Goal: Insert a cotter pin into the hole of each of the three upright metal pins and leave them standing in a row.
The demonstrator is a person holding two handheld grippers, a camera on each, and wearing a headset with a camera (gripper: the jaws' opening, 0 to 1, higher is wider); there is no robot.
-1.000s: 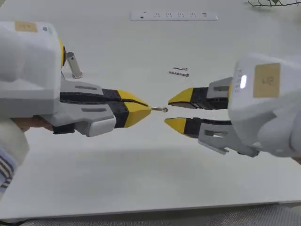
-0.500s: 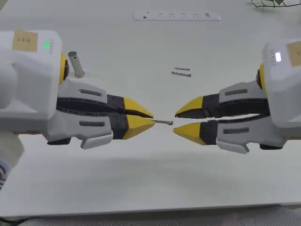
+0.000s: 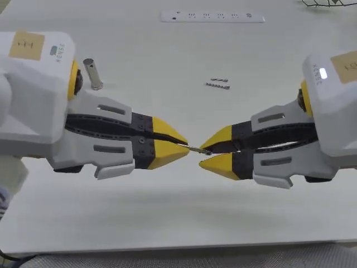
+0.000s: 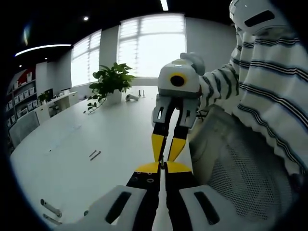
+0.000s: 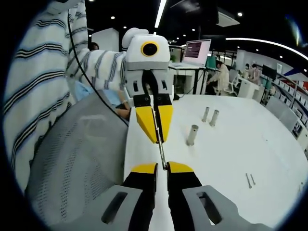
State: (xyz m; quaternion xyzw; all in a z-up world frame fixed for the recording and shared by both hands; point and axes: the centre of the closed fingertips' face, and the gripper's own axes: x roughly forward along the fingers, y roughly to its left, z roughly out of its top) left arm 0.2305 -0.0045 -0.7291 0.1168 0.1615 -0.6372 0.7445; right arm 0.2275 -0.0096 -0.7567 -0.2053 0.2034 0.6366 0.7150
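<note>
Cotter pin (image 3: 195, 149) in the air over the near half of the workbench (image 3: 167, 215), lying roughly level between the two tools. The left gripper (image 3: 184, 148) points in from the left, its jaws clamped together on one end of the pin, and the rest pokes out past the yellow tips. The right gripper (image 3: 202, 154) faces it tip to tip. Its jaws stand a little apart, with the pin's free end in the narrow gap between them; we cannot tell whether that end touches either jaw. We note one metal pin (image 3: 92, 74) upright toward the far left of the workbench, behind the left gripper's body. In the right gripper view we count three upright pins: a single one (image 5: 193, 134) and, farther off, a close pair (image 5: 206, 114). Two loose cotter pins (image 3: 217, 84) lie side by side near the middle, well beyond the tips. A power strip (image 3: 212, 17) runs along the far edge.
</note>
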